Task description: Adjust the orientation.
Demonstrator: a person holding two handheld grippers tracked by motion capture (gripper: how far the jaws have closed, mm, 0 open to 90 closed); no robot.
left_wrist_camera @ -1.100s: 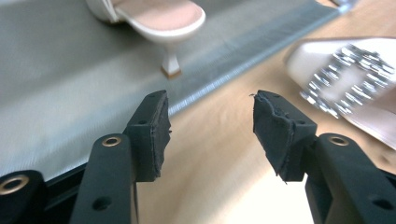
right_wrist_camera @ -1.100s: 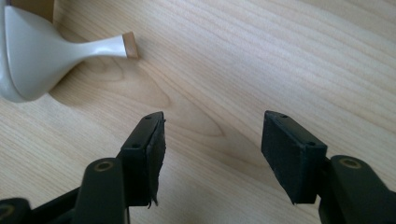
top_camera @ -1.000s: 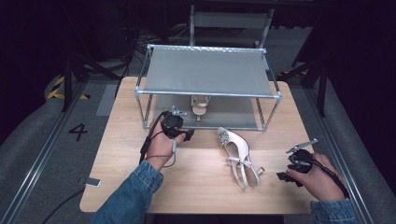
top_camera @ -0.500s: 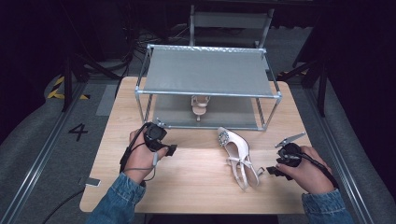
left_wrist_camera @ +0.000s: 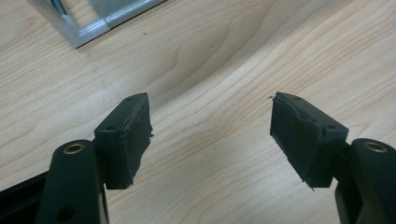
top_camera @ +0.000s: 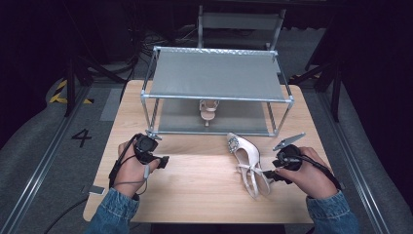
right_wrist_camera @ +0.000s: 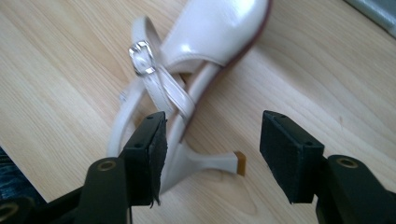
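Where the high view looked down on a dark room with cables on a grey floor, a pale wooden table point(top_camera: 195, 190) carried a metal-framed rack point(top_camera: 216, 97) sheltering one shoe point(top_camera: 208, 109), a second, white heeled shoe point(top_camera: 247, 158) lying near the right gripper point(top_camera: 272, 176). In the left gripper view, the left gripper point(left_wrist_camera: 210, 135), jaws just opening, stood wide over bare wood, gripping nothing. In the right gripper view, the jaws stood parted and unpressed, the shoe's heel point(right_wrist_camera: 208, 162) between them.
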